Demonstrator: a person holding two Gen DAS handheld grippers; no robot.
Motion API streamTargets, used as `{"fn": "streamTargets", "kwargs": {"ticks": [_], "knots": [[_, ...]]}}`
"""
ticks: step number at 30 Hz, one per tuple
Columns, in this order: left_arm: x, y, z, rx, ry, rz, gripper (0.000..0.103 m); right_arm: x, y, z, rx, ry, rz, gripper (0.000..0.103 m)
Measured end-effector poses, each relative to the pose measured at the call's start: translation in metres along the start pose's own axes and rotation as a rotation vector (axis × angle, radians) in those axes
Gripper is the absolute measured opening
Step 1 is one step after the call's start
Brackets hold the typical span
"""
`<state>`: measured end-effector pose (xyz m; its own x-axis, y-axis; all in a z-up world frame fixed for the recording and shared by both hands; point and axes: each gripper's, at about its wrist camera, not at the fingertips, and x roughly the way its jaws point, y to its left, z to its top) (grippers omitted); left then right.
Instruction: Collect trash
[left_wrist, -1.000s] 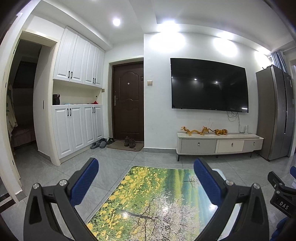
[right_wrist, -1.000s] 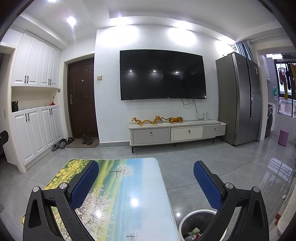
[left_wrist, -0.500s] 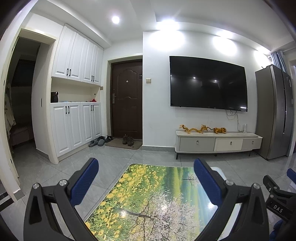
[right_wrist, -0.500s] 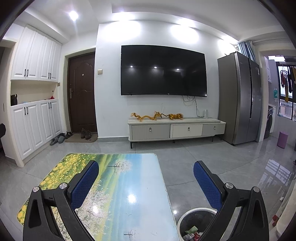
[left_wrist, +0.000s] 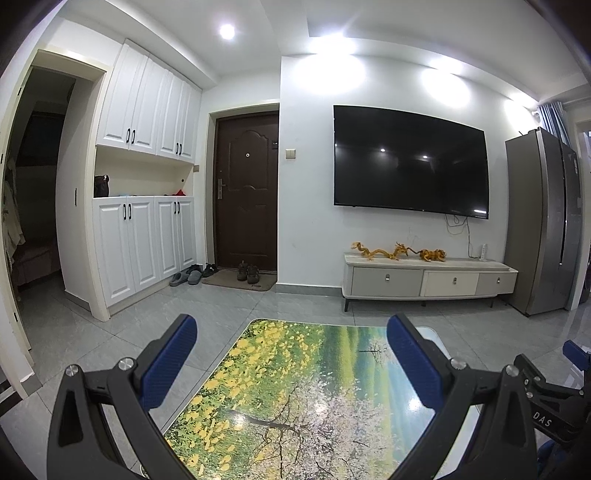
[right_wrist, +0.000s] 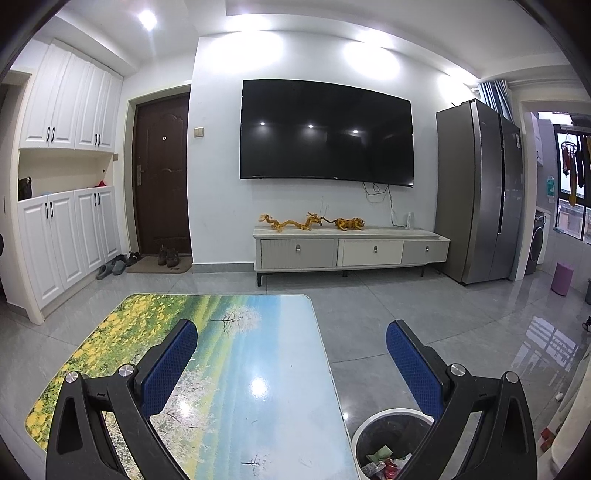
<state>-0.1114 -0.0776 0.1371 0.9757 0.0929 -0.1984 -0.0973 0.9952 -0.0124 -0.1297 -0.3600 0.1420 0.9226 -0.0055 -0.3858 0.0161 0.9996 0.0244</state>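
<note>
My left gripper (left_wrist: 290, 354) is open and empty above a low table (left_wrist: 295, 391) with a landscape print on its top. My right gripper (right_wrist: 291, 354) is open and empty over the same table's (right_wrist: 240, 369) right side. A round white-rimmed trash bin (right_wrist: 388, 439) with a dark liner stands on the floor at the table's right, below my right gripper's right finger. It holds several pieces of wrapper trash (right_wrist: 384, 459). No loose trash shows on the table top. The right gripper's body (left_wrist: 546, 398) shows at the right edge of the left wrist view.
A TV stand (right_wrist: 351, 249) with golden dragon figures sits under a wall TV (right_wrist: 325, 133). A grey fridge (right_wrist: 480, 192) stands at right. A dark door (left_wrist: 247, 195), shoes and white cabinets (left_wrist: 147, 236) are at left. A purple stool (right_wrist: 562, 278) is at far right.
Both views have tilted slightly downward, so the table and the bin show more fully. Both grippers stay open and empty.
</note>
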Motion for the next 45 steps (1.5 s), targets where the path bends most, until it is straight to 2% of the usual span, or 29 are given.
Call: {"fn": "streamTargets", "kwargs": {"ticks": [23,29,45], "knots": [[0.014,-0.010,-0.006,0.022,0.036,-0.042,0.103,0.011,-0.008,-0.008,-0.005,0.019,-0.016,0.103],[0.021,-0.014,-0.010,0.023,0.065,-0.061,0.103,0.015,-0.008,-0.011,-0.006,0.028,-0.018,0.103],[0.039,-0.015,-0.016,0.026,0.107,-0.062,0.103,0.020,-0.015,-0.015,0.008,0.015,-0.049,0.103]]}}
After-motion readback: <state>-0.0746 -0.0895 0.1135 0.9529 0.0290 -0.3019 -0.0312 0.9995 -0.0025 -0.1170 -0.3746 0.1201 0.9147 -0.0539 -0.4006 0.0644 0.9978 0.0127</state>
